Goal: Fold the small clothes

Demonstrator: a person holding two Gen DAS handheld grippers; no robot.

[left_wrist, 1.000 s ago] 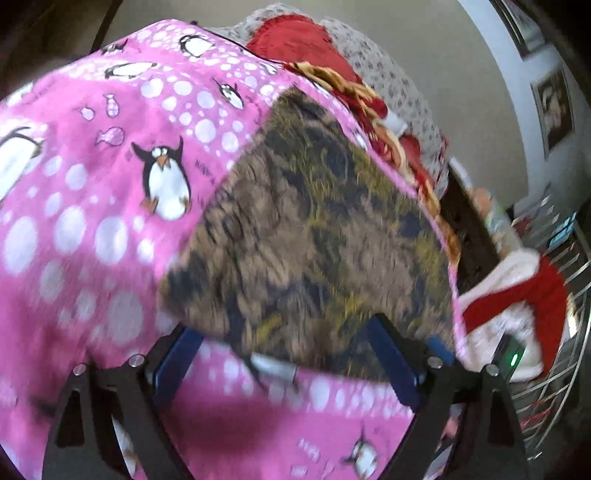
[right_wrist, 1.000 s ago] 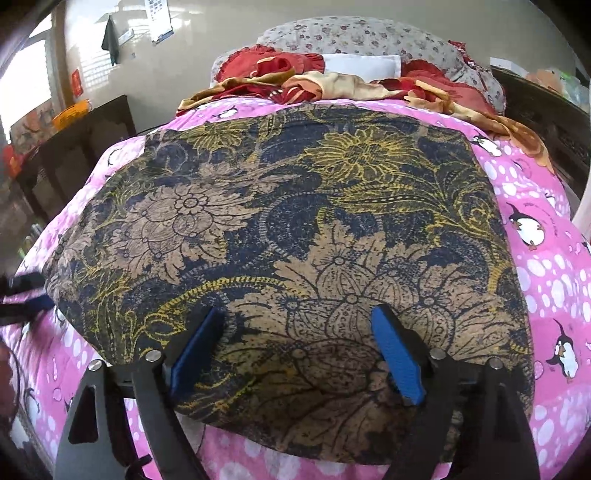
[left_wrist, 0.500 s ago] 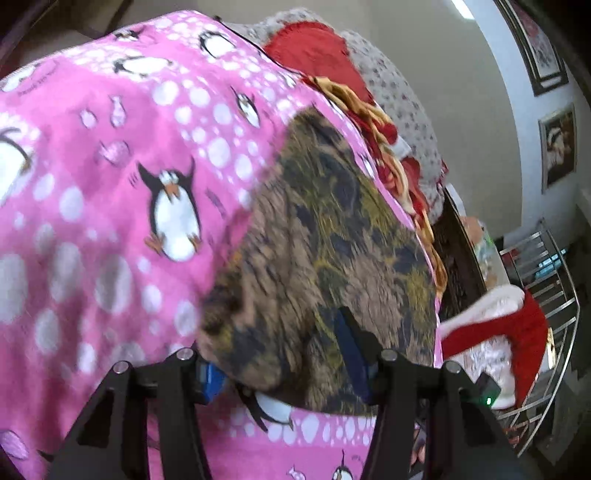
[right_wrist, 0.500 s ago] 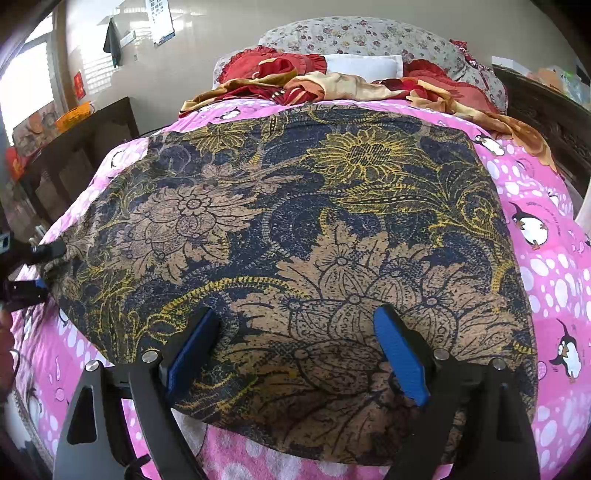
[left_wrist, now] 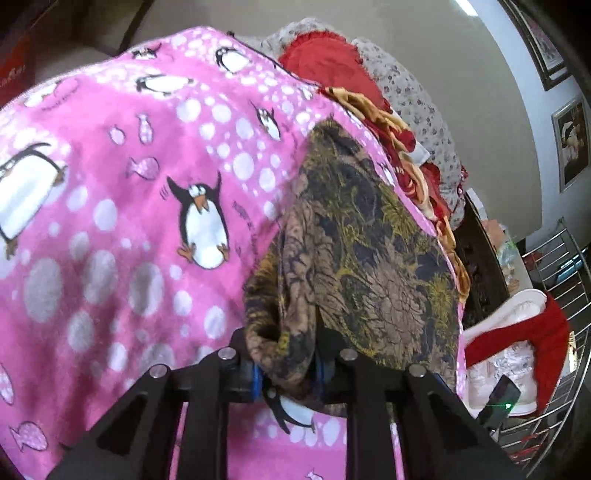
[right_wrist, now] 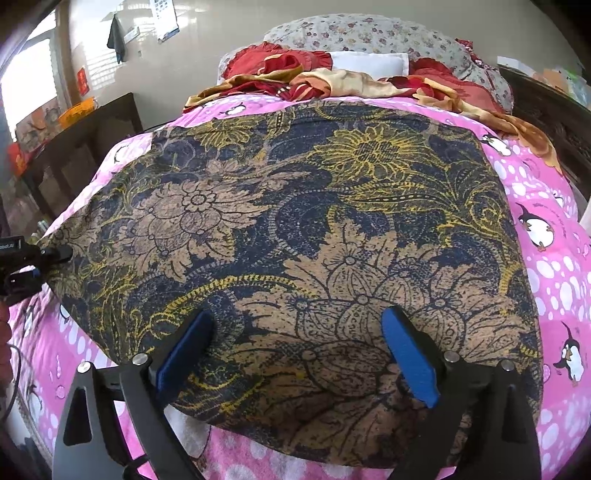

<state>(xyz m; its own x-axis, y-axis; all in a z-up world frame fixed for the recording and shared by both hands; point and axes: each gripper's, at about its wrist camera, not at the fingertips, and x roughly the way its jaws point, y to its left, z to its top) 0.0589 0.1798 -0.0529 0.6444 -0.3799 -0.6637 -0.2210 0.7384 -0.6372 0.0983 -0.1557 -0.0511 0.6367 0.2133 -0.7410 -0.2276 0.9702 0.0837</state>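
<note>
A dark blue, brown and yellow floral cloth (right_wrist: 314,236) lies spread flat on a pink penguin blanket (right_wrist: 554,280). My left gripper (left_wrist: 286,373) is shut on the cloth's near-left corner (left_wrist: 280,332), which bunches up between its fingers; it also shows at the left edge of the right wrist view (right_wrist: 33,258). My right gripper (right_wrist: 295,354) is open, with its blue pads (right_wrist: 410,358) over the cloth's near edge, holding nothing.
Red and gold bedding (right_wrist: 332,77) and a floral pillow (right_wrist: 369,33) lie at the bed's far end. A dark wooden table (right_wrist: 85,140) stands on the left. A wire rack (left_wrist: 554,295) with red and white fabric (left_wrist: 517,332) stands beyond the bed.
My left gripper moved onto the cloth's corner and closed on it, bunching the fabric. My right gripper stayed open over the near edge.
</note>
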